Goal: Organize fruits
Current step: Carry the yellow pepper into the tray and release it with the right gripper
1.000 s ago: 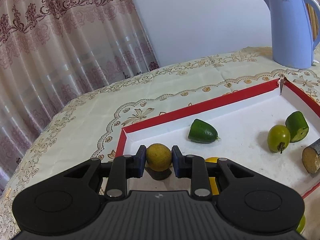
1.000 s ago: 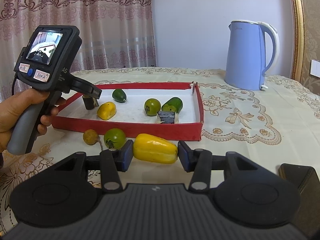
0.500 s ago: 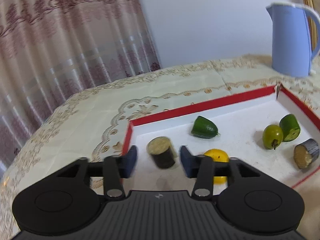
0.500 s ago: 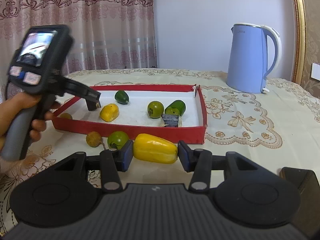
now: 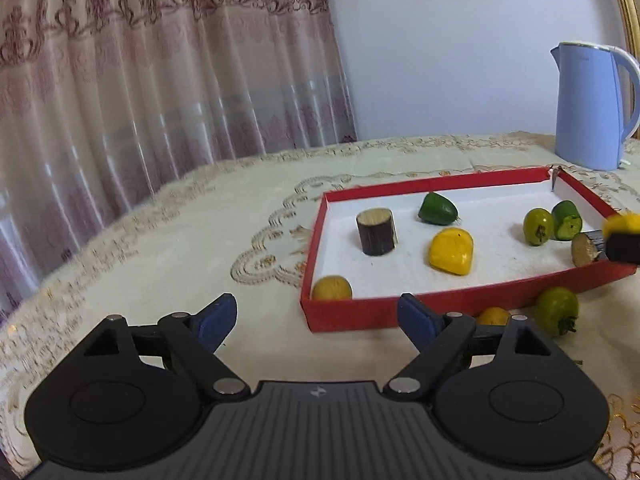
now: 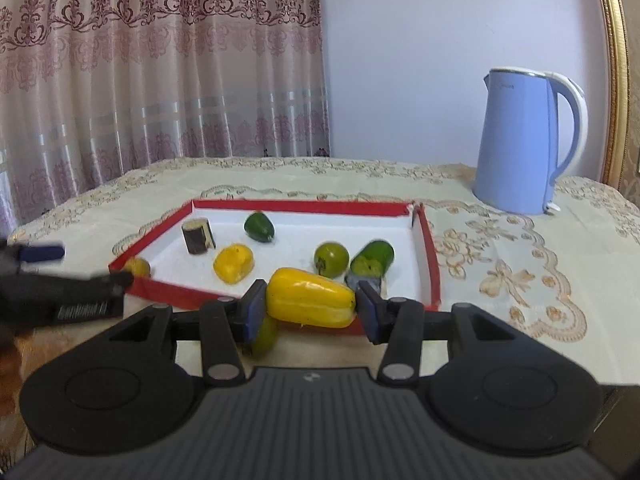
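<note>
Tablecloth (image 5: 160, 264) left of red tray (image 5: 316, 268) open; kettle (image 6: 520, 140) blocks far-right corner; tray centre (image 6: 296, 240) free.

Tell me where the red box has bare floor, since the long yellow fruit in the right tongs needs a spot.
Free: the red box back strip right of the green fruit. Crowded: the near right corner around the green tomato.

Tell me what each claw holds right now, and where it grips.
Right claw grips the long yellow fruit by its two ends. Left claw holds nothing, jaws opening.
</note>
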Tool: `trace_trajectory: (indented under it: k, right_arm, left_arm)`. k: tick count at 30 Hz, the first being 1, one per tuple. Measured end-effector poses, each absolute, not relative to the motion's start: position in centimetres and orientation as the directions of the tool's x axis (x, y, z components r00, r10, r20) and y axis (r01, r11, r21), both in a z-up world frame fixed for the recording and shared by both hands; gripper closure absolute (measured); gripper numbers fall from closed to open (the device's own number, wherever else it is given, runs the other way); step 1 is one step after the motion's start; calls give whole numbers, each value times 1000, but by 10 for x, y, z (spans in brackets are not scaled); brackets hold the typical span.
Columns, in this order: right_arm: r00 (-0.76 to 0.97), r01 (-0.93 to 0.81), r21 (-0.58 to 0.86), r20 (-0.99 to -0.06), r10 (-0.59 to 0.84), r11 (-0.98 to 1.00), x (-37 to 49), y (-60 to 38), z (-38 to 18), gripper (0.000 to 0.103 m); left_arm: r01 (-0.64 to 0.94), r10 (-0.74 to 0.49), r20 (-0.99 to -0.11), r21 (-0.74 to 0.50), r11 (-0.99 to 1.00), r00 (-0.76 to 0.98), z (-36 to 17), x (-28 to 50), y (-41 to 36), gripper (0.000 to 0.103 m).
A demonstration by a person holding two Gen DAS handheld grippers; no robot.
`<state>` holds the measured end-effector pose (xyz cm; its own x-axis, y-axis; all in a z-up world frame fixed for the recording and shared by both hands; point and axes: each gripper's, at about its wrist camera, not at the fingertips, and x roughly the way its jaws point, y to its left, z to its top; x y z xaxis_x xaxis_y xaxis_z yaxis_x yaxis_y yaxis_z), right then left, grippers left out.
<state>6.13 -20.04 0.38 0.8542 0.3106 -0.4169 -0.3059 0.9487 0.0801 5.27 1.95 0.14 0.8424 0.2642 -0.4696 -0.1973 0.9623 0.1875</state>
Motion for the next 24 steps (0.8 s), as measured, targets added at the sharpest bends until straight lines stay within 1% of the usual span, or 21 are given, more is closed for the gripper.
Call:
trace_trajectory:
  k: [9, 17, 20, 24]
  right_arm:
    - [859, -310, 80, -402, 315, 947, 105, -185, 22, 57]
    - [867, -274, 119, -400, 299, 954, 138, -184, 26, 57]
    - [869, -265, 129, -398, 294, 956, 145, -184, 26, 57]
    - [861, -261, 135, -414, 294, 956, 158, -182, 22, 57]
  left_arm:
    - [-193, 232, -543, 130, 973, 807, -17, 58, 36, 15]
    - [-202, 238, -565, 127, 971, 790, -28, 62, 42, 15]
    - [-196, 231, -560, 122, 973, 796, -28, 61, 43, 15]
    - [-198, 224, -562, 107, 974, 796, -28, 62, 43, 15]
